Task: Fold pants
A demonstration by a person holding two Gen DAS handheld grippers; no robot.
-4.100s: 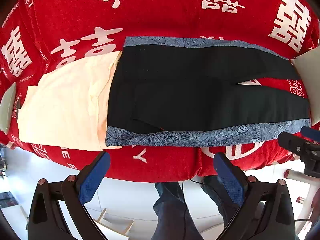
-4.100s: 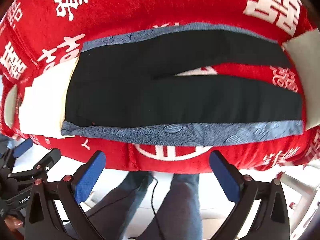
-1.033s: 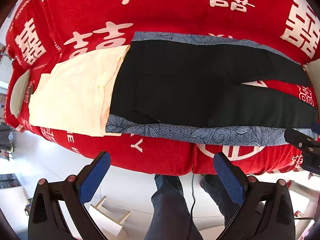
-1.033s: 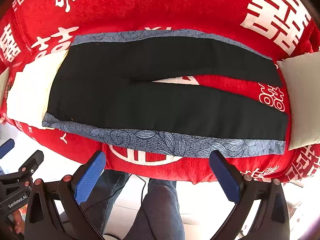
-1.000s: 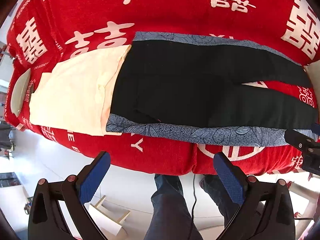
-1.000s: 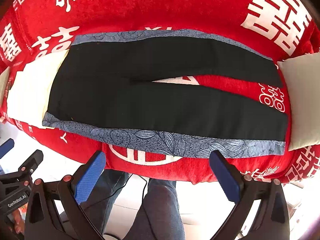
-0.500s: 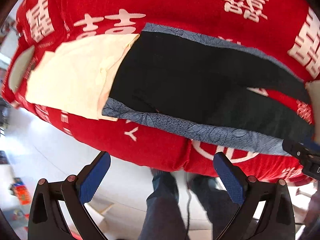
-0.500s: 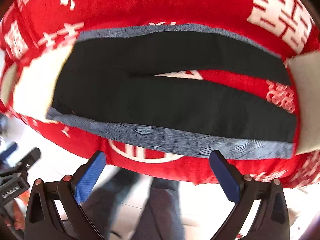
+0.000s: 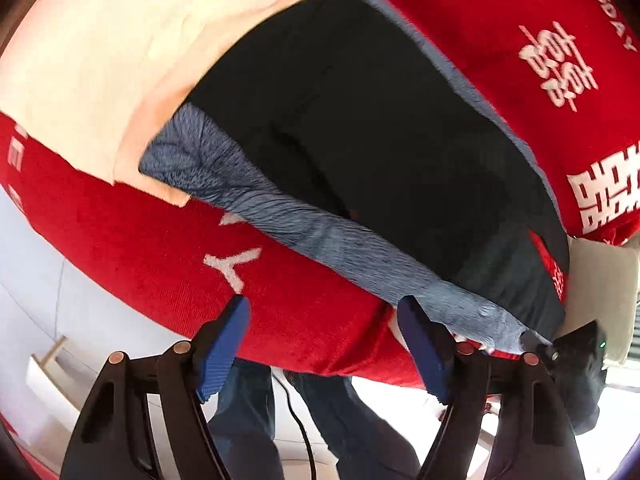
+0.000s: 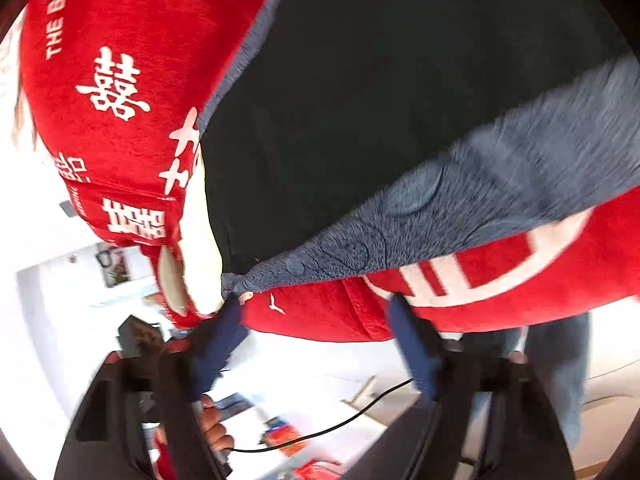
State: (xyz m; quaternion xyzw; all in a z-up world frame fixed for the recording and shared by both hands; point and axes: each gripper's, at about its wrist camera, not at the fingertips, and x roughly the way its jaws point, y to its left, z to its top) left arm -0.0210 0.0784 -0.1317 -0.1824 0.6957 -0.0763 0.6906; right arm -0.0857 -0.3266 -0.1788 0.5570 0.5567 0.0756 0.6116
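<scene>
Both grippers, left & right, jaws apart, nothing held; you risk pinching red cover w/ pants hem, bunching fold

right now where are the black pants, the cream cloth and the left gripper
black pants (image 9: pixel 380 120), left wrist view, on the dark seat panel above the blue-grey patterned side band
cream cloth (image 9: pixel 120 52), left wrist view, on its flat middle beside the waistband
left gripper (image 9: pixel 324 344), left wrist view, midway between its blue fingertips

A red blanket covers the surface, with black pants at frame centre and a cream cloth upper left.
</scene>
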